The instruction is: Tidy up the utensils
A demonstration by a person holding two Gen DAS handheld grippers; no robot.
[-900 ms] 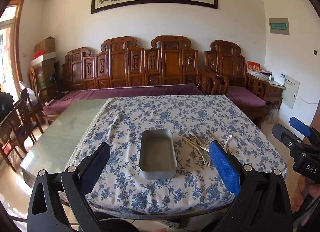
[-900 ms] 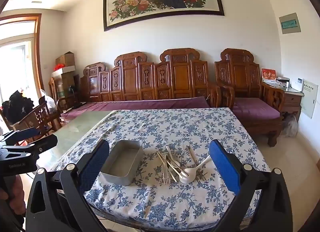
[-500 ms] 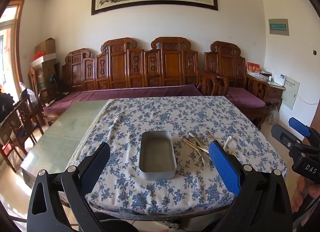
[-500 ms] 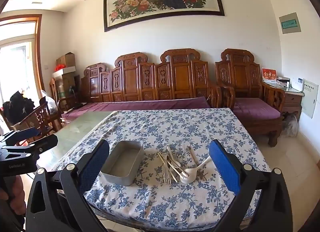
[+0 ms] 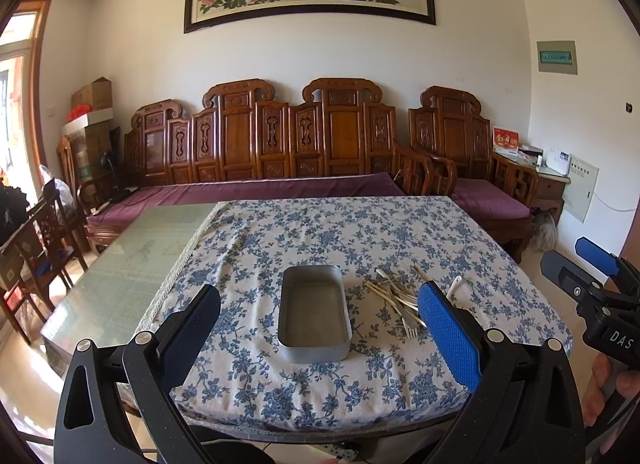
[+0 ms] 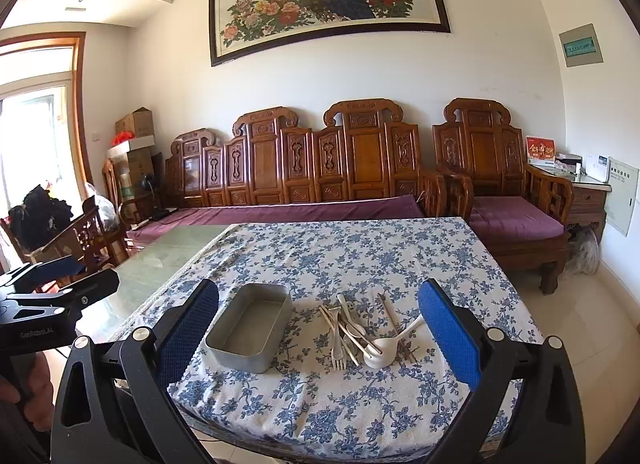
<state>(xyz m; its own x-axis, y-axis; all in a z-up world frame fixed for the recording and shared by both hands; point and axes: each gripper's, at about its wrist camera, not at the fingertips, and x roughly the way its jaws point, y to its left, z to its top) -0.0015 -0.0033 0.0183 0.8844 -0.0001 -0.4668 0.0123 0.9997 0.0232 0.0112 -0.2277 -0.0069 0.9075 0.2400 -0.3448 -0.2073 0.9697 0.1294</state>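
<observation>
Nothing on the bench (image 5: 256,392) had shifted since the earlier frames, and both grippers had barely moved. Left gripper (image 5: 320,328) hung before the near edge with its fingers (image 5: 448,328) spread wide and empty, framing the tin (image 5: 315,318). Right gripper (image 6: 320,328) hovered likewise, fingers (image 6: 450,334) released, grasping nothing. That tin lay empty on the floral cloth (image 6: 360,256). Just to its right sat the utensils (image 6: 356,330) in a loose heap: a fork (image 6: 338,344), a white spoon (image 6: 384,350), and what looked like chopsticks, hard to sort out in the tangle.
</observation>
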